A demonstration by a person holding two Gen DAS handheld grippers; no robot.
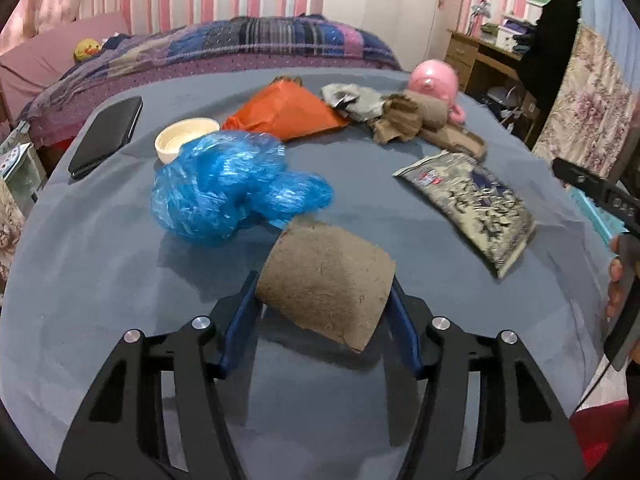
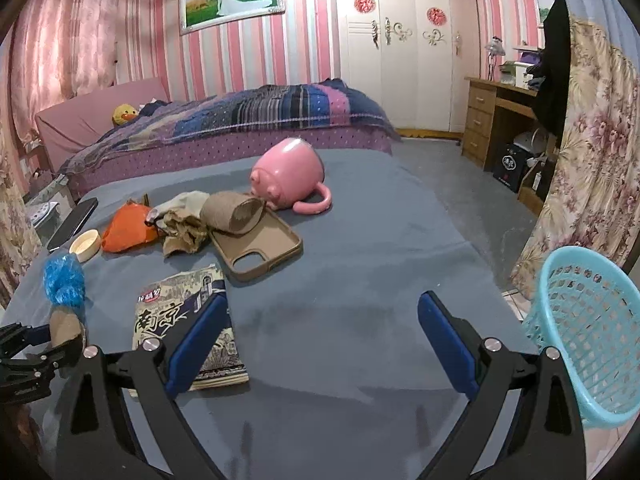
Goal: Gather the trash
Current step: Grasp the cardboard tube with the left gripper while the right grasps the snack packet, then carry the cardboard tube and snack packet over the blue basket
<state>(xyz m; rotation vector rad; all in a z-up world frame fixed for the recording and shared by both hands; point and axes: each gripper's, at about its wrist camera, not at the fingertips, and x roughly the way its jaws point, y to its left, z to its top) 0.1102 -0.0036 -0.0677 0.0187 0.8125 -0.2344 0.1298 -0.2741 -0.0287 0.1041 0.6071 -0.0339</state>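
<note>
The left gripper (image 1: 324,292) has its blue pads (image 1: 240,320) pressed against both sides of a brown cardboard tube (image 1: 326,284), which sits clamped between them just above the grey-blue cloth (image 1: 100,280) covering the table. Straight ahead of that gripper, almost touching the far end of the tube, lies a crumpled blue plastic bag (image 1: 232,188); beyond the bag sit a small cream bowl (image 1: 180,140) and an orange wrapper (image 1: 288,114), with a black phone (image 1: 108,136) off to the left. Ahead and to the right lies a flat printed snack packet (image 1: 472,208), and further off a heap of crumpled brown paper (image 1: 400,120) leans against a second tube (image 2: 232,212) resting on a brown phone case (image 2: 260,248), with a pink mug (image 2: 288,178) tipped on its side behind them. The right gripper (image 2: 322,340) hangs over the cloth with its jaws spread wide and nothing between them; the snack packet lies under its left finger (image 2: 196,344), though whether they touch I can't tell. Just off its right side, past the table's edge, stands a light blue mesh basket (image 2: 584,336).
</note>
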